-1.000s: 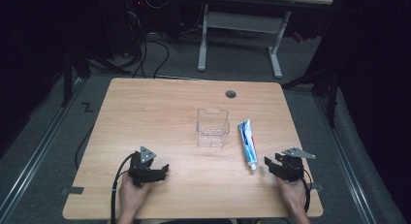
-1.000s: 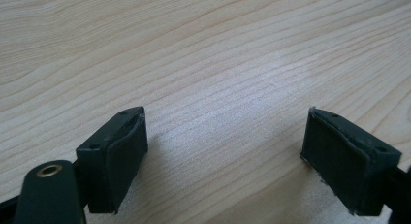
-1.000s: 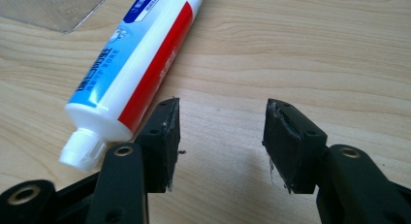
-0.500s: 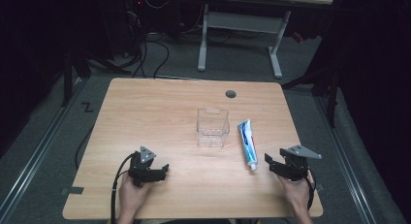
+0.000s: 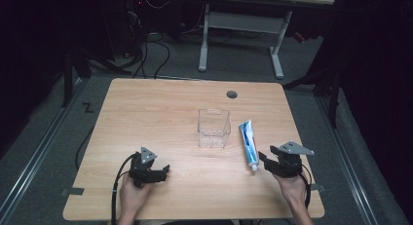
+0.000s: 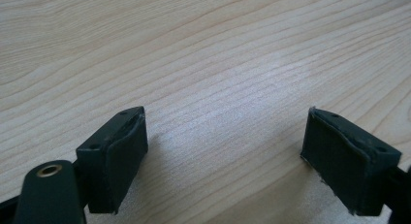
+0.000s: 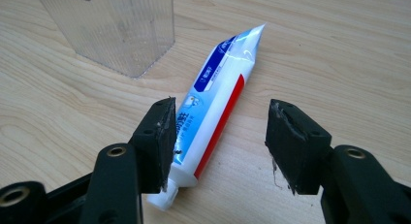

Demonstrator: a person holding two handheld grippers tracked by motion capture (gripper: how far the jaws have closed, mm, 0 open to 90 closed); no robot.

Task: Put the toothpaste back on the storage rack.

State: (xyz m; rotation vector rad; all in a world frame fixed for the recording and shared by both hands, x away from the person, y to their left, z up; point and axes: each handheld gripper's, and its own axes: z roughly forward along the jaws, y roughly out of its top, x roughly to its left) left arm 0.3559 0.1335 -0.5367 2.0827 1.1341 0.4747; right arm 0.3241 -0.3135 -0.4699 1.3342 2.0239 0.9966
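The right gripper (image 7: 218, 144), jaws apart and just closing some, hovers over the toothpaste tube (image 7: 216, 104) lying flat at 3 o'clock of the clear plastic box (image 5: 214, 127); the left gripper (image 6: 225, 158) rests open on the table (image 5: 160, 113)

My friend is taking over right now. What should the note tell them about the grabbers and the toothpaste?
Left gripper: open, nothing between the jaws, low over bare table.
Right gripper: open, jaws have just been closing, aimed at the toothpaste tube but not pressing on it.
Toothpaste tube: lying flat on the table, cap end toward the right gripper, just right of the clear box in the high view.
Clear box: upright near the table's middle, looks empty.
Done: right gripper is lined up near the cap end.
Left: probably grip the tube, lift it, likely put it in the box.
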